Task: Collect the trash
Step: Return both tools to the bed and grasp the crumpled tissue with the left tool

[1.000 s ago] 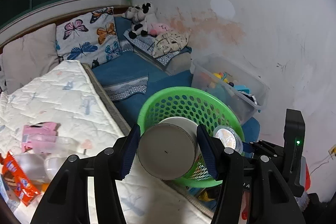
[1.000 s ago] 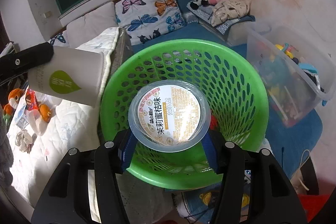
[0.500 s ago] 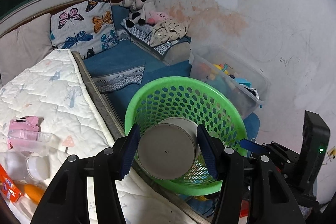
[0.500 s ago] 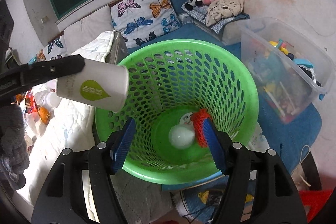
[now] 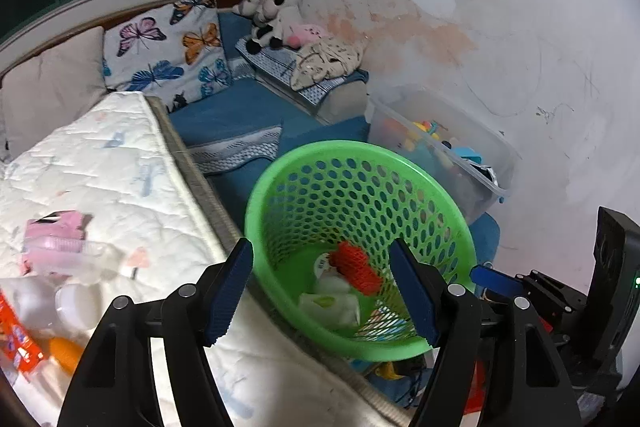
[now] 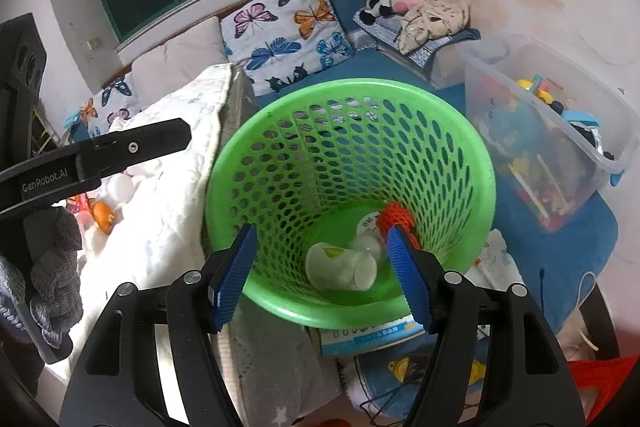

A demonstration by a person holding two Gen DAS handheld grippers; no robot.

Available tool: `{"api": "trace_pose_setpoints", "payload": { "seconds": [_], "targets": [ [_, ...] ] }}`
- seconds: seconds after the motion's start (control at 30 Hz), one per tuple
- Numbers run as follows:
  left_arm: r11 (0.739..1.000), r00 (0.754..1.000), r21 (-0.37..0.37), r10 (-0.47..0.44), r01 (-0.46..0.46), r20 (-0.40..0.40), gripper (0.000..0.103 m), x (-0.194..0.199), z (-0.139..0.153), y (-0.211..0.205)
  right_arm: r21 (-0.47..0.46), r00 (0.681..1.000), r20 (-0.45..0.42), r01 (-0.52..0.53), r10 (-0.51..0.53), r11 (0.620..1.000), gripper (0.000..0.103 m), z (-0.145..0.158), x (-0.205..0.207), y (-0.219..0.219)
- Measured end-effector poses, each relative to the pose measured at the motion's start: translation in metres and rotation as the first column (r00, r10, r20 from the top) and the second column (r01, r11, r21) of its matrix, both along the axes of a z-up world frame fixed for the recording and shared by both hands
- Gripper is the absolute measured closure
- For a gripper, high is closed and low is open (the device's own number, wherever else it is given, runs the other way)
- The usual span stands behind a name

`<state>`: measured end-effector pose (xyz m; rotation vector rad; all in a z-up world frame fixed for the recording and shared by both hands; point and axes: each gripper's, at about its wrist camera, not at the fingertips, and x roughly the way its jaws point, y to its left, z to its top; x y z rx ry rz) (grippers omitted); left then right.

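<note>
left gripper (image 5: 320,287): jaws opening, empty, over basket after drop
right gripper (image 6: 320,273): spread, empty
green basket (image 6: 476,151): beside mattress, catches trash
paper cup (image 6: 340,266): on side at bottom

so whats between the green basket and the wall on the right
A clear plastic bin of toys stands between the green basket and the wall, apart from the basket. Both wrist views show it.

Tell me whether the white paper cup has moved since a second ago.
Yes. It left the left gripper, whose jaws are opening, and dropped into the green basket; the cup lies on its bottom.
</note>
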<state>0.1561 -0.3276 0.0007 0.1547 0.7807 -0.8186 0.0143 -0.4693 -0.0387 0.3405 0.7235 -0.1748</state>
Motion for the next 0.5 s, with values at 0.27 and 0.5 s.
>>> {"api": "trace_pose_setpoints", "payload": {
  "seconds": [0.27, 0.5],
  "targets": [
    [0.991, 0.99, 0.036, 0.123, -0.126, 0.072, 0.035, -0.012, 0.005, 0.06, 0.008, 0.999, 0.01, -0.053, 0.053, 0.999, 0.032, 0.004, 0.006, 0.027],
    [0.96, 0.956, 0.049, 0.27, -0.277, 0.116, 0.035, -0.019, 0.003, 0.133, 0.009, 0.991, 0.019, -0.131, 0.131, 0.991, 0.032, 0.01, 0.018, 0.061]
  ]
}}
